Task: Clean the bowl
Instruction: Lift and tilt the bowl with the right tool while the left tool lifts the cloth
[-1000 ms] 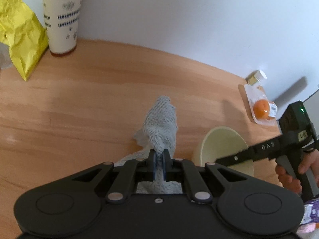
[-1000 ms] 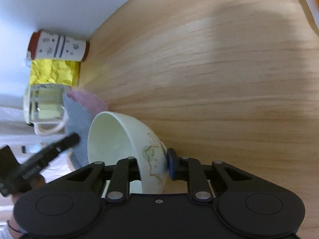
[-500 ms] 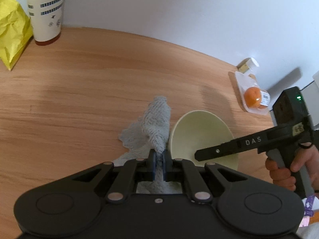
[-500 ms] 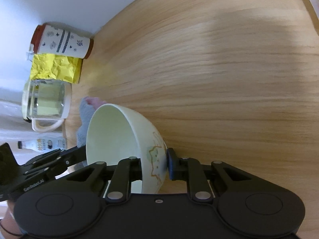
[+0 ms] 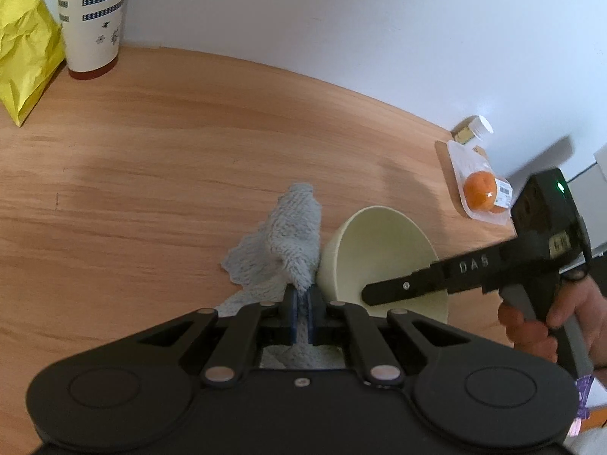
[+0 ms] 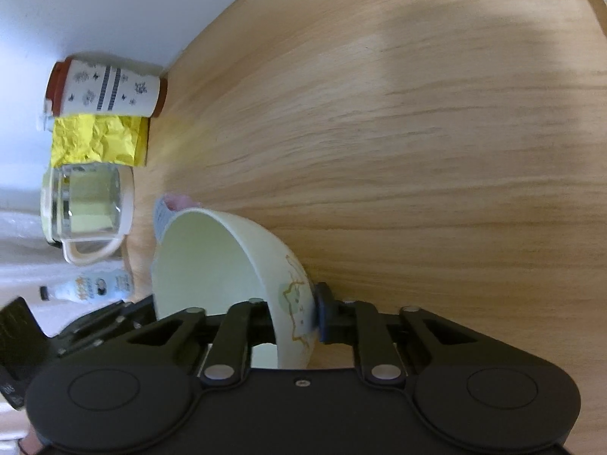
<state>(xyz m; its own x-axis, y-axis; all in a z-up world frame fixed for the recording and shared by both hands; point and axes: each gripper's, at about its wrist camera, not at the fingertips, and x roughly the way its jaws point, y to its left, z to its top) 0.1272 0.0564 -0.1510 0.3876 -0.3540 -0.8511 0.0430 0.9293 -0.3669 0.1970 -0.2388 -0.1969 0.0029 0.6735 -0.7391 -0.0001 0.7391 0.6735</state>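
Observation:
My left gripper is shut on a grey fluffy cloth that hangs forward over the wooden table. A pale yellow bowl is tipped on its side right beside the cloth, touching it. My right gripper is shut on the bowl's rim, one finger inside and one outside on the printed pattern. The bowl's inside looks plain. The right gripper's body shows in the left wrist view, held by a hand. A corner of the cloth peeks out behind the bowl.
A tall patterned cup and a yellow bag stand at the back left by the wall. A glass jug and a small bottle stand near them. A packed orange and a small jar lie at the back right.
The bowl and cloth have come together: the bowl moved left toward the cloth and now touches it. Both grips are unchanged.

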